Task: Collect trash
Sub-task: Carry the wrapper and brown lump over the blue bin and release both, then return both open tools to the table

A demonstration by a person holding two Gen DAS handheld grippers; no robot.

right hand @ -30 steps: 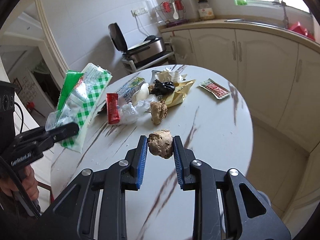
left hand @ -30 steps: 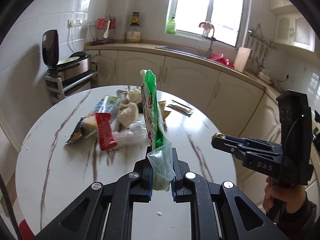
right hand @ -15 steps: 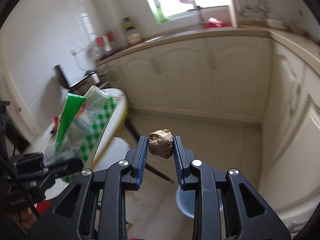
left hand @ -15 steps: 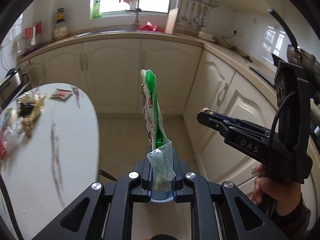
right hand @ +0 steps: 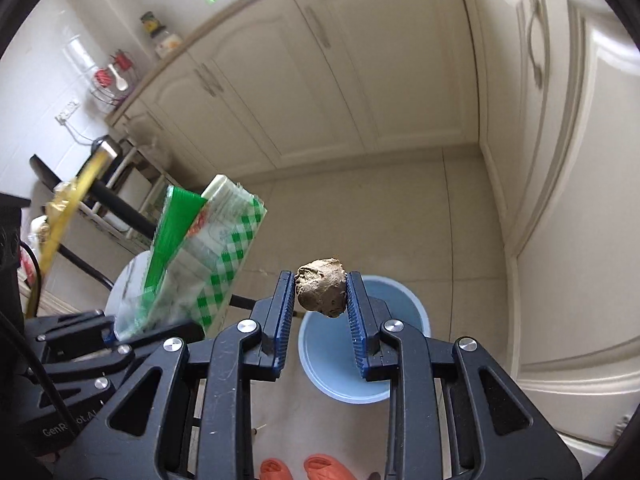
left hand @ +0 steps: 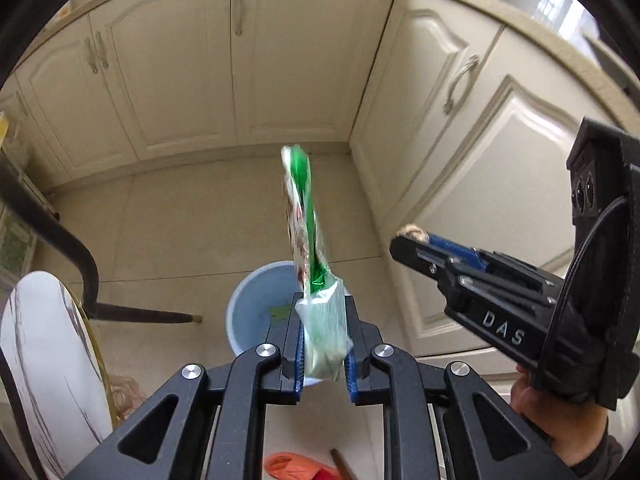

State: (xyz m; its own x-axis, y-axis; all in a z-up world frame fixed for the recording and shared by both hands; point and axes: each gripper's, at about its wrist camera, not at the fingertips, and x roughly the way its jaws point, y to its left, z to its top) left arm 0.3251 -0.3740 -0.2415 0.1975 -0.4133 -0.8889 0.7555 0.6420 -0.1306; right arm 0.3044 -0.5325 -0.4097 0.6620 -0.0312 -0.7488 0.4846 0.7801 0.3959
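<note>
A green-and-white checked snack wrapper (left hand: 306, 216) stands upright between the pads of my left gripper (left hand: 323, 304), whose jaws are opening while the pads still touch it. It hangs over a light blue bin (left hand: 248, 292) on the floor. My right gripper (right hand: 321, 280) is shut on a brown crumpled lump (right hand: 321, 288), directly above the same bin (right hand: 416, 308). The right wrist view shows the wrapper (right hand: 208, 248) and left gripper (right hand: 116, 332) at its lower left. In the left wrist view the right gripper (left hand: 404, 236) reaches in from the right, held by a hand.
The white marble table's edge (left hand: 44, 352) and a black leg (left hand: 88, 272) stand left of the bin. Cream cabinets (left hand: 280, 60) line the back and right. Orange slippers (right hand: 296, 468) lie on the tiled floor at the near edge.
Both grippers swung away from the littered table, tipped downward and now hang over the blue bin by the cabinets. Each still has its piece of trash between its pads.
</note>
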